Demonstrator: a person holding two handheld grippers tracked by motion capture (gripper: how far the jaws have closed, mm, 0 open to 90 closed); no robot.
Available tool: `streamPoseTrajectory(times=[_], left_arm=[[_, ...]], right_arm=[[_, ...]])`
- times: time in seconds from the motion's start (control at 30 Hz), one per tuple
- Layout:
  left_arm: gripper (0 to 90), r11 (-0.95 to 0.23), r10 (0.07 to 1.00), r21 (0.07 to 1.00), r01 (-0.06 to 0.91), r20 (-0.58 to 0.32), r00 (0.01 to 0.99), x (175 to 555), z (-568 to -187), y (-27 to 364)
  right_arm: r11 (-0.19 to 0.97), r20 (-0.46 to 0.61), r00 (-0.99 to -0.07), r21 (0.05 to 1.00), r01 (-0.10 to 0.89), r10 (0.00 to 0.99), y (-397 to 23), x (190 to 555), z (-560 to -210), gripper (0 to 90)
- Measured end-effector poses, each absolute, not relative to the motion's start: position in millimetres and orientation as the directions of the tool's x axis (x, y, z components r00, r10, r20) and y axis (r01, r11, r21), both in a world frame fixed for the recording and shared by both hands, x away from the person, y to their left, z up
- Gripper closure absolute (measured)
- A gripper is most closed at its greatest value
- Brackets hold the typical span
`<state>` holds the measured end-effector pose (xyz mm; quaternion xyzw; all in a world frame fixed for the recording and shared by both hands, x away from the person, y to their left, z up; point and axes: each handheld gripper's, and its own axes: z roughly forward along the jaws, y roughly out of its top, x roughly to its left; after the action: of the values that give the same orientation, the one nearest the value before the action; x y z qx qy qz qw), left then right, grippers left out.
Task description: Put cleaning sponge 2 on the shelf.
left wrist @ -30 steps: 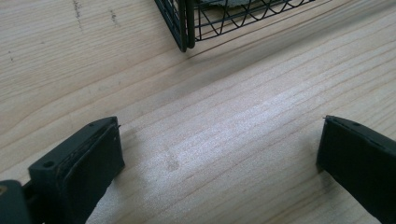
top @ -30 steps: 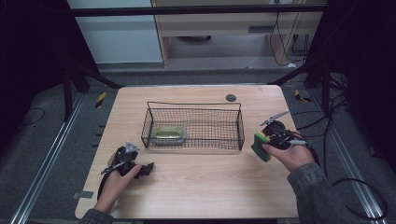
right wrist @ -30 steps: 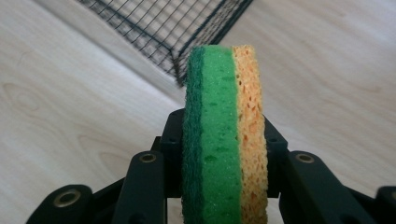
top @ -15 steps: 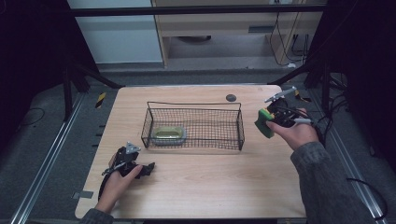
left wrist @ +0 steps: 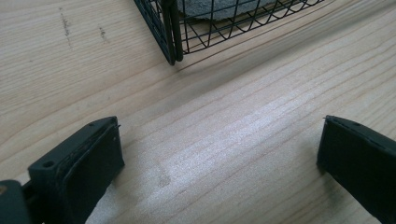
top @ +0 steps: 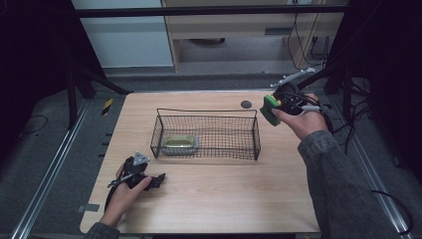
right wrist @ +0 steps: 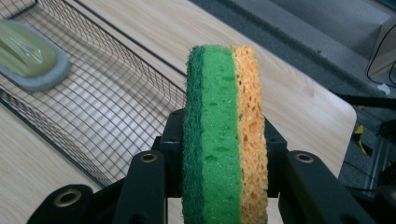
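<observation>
Two claws: right claw (top: 272,107) clamps a half-hidden sponge (right wrist: 224,140); left claw (left wrist: 219,163) gapes, tips cropped.

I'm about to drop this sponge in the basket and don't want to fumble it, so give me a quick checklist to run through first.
1. Grip: the right gripper is shut on the sponge, held on edge between the jaws. Ok.
2. Position: in the high view the sponge is beyond the wire basket's right end, not over it. Not ok.
3. Landing room: the grey-rimmed pad lies at the basket's left end; the right part is bare mesh. Ok.
4. Left gripper: open, low by the table, apart from the basket. Ok.
5. Height above the rim: cannot tell.
</observation>
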<state>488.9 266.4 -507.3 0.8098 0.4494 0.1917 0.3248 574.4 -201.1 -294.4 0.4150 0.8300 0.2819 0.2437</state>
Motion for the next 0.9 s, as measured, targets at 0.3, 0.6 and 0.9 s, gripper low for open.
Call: streamPoseTrajectory(times=[0.3,0.6,0.9], left_arm=[[0.0,-0.389,0.845,0.706,0.592,0.018,0.534,489.2,-508.1,267.6],[0.0,-0.389,0.844,0.709,0.588,0.019,0.536,489.3,-508.6,268.0],[0.0,-0.389,0.844,0.71,0.587,0.019,0.537,489.5,-508.7,268.0]], right_arm=[[0.512,-0.171,-0.564,0.678,0.527,0.808,-181.0,585.1,-294.1,64.0],[0.518,-0.152,-0.595,0.685,0.512,0.789,-166.8,589.1,-301.7,64.0],[0.54,-0.136,-0.625,0.662,0.52,0.769,-157.6,597.6,-323.2,64.0]])
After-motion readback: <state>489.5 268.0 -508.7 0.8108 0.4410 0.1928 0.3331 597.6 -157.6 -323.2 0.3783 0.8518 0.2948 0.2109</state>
